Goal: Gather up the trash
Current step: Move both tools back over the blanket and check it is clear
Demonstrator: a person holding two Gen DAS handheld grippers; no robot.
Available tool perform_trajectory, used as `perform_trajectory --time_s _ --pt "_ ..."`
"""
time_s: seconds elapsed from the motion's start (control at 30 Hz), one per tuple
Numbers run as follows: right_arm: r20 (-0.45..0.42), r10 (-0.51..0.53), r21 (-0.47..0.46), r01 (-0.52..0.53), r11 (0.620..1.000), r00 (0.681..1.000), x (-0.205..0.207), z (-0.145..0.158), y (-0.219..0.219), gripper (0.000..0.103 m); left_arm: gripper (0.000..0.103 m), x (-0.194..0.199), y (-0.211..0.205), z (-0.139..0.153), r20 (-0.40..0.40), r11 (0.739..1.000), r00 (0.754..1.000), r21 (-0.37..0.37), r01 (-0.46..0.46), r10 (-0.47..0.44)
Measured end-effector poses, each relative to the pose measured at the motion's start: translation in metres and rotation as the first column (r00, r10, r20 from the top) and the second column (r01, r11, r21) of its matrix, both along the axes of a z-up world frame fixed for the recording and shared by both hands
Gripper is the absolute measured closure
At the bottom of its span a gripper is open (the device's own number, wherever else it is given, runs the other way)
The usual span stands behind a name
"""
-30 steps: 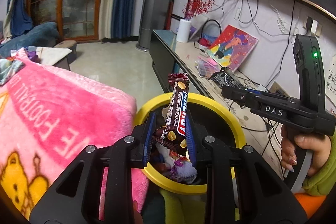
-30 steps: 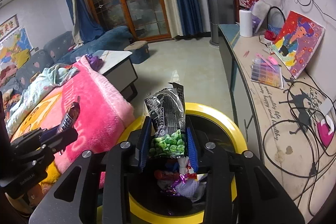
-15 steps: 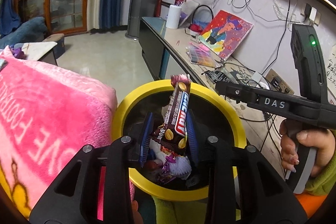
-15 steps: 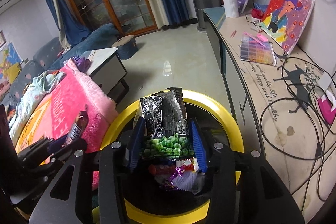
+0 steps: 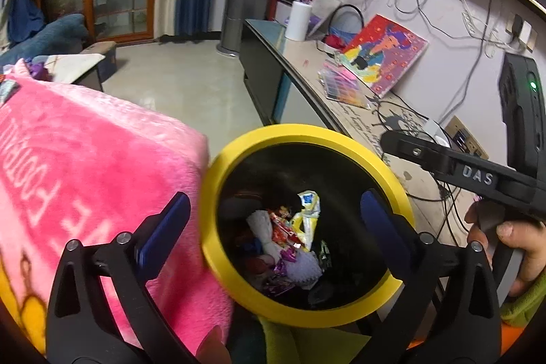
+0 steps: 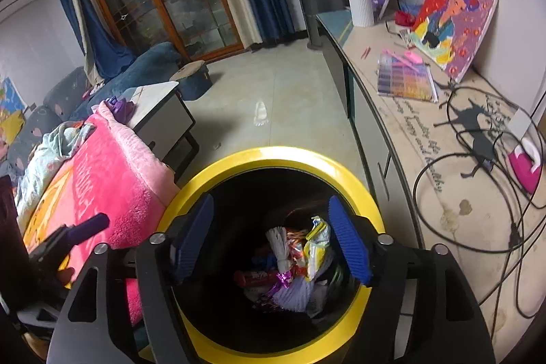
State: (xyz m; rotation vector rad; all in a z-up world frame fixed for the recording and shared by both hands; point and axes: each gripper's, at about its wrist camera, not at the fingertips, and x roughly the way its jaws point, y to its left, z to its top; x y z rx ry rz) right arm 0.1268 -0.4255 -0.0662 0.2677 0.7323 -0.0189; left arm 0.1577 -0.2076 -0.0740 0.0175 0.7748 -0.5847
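A black bin with a yellow rim stands below both grippers. Its bottom holds a heap of trash: wrappers, a yellow-white packet and crumpled tissue. My left gripper hangs over the bin mouth with its jaws opening wide and nothing between them. In the right wrist view the right gripper is over the same yellow rim, jaws opening and empty, with the trash beneath. One finger of the right gripper reaches in from the right, gripped by a hand.
A pink plush blanket presses against the bin's left side. To the right runs a long sideboard with cables, a colourful painting and a white vase. Beyond the bin lie the tiled floor and a low table.
Both grippers have opened over the bin. The chocolate bar wrapper has left the left jaws and the green pea packet has left the right jaws.
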Motion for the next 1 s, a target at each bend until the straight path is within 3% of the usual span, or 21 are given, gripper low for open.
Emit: perform_trajectory --time_s 0.2,0.7,1.0 --pt "0.1 0.01 -0.048 -0.005 0.999 0.995 -0.016 0.023 0.022 0.007 0.011 -0.004 0.029 0.019 0.02 0.996 0.995 -0.01 -0.093 0.093" --pt "0.191 0.171 -0.115 -0.151 0.982 0.967 -0.048 0.047 0.107 0.007 0.011 -0.042 0.123 0.062 0.111 0.948 0.942 -0.042 -0.315 0.318" --pt "0.334 0.263 -0.224 -0.195 0.955 0.905 -0.089 0.065 0.152 0.007 0.011 -0.08 0.16 0.069 0.193 0.916 0.896 -0.046 -0.398 0.399"
